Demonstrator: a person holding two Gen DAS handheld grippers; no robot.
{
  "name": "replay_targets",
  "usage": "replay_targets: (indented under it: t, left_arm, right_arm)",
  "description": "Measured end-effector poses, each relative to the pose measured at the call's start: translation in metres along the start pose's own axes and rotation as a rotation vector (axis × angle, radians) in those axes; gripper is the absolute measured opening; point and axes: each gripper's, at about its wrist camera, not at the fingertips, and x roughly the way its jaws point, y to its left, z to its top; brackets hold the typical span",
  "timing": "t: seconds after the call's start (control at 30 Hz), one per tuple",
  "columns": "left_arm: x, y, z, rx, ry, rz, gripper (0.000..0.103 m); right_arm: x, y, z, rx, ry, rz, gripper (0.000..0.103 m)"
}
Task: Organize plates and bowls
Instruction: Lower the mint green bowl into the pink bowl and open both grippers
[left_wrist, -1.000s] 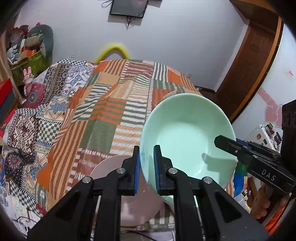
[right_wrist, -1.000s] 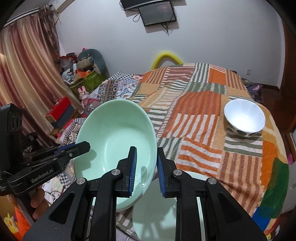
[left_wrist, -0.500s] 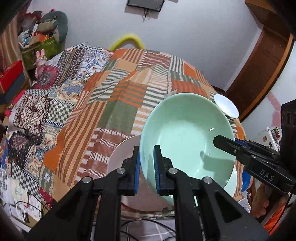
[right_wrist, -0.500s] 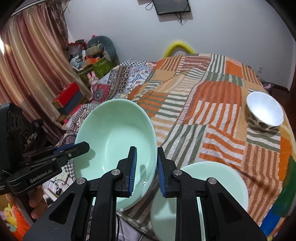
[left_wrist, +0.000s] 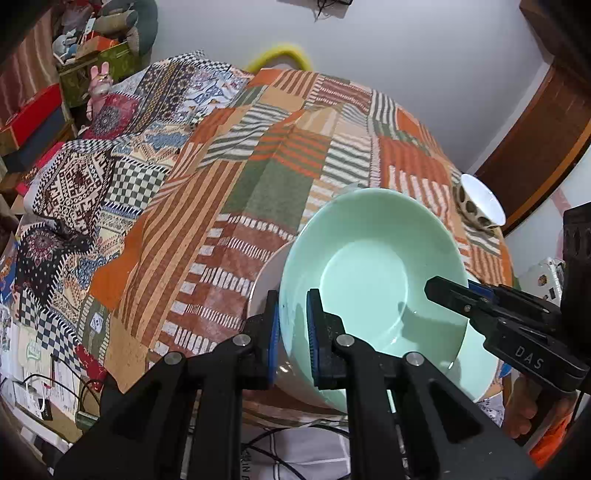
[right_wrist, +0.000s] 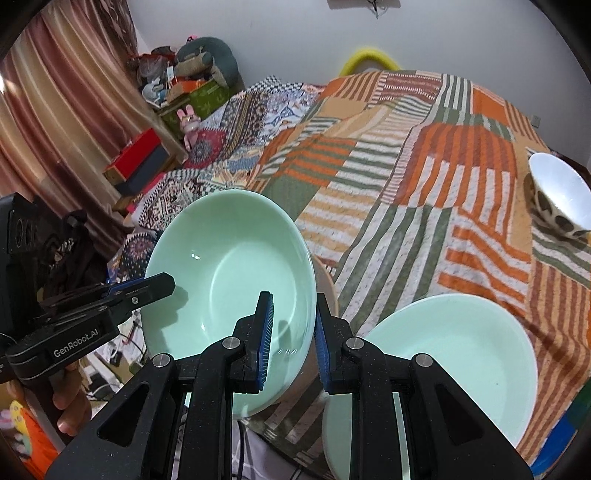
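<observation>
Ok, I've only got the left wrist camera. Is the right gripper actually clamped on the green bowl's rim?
Observer: Yes. The right gripper is shut on the green bowl, one finger inside the rim and one outside.
Operator: And that pale sliver behind the bowl?
Observer: It is a second green dish, empty, lying on the patchwork cloth at its near edge, right of the held bowl.
</observation>
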Motion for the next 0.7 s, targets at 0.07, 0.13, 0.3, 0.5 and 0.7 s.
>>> replay_targets:
  t: [0.07, 0.13, 0.3, 0.5, 0.7]
  left_arm:
    - [0.005, 0.003, -0.002, -0.004, 0.012, 0.008, 0.012]
    - [0.010, 0.006, -0.004, -0.009, 0.021, 0.014, 0.012]
    - [0.017, 0.013, -0.007, -0.024, 0.043, 0.016, 0.012]
    - [0.027, 0.019, -0.009, -0.035, 0.066, 0.025, 0.012]
    - [0.034, 0.022, -0.010, -0.039, 0.078, 0.034, 0.012]
  right_arm:
    - [0.005, 0.001, -0.002, -0.002, 0.015, -0.001, 0.019]
    - [0.009, 0.001, -0.003, -0.003, 0.029, -0.003, 0.019]
    - [0.018, 0.003, -0.006, -0.006, 0.060, -0.006, 0.019]
    - [0.027, 0.003, -0.009, 0.001, 0.088, 0.000, 0.019]
    - [0.033, 0.004, -0.012, -0.006, 0.106, -0.003, 0.019]
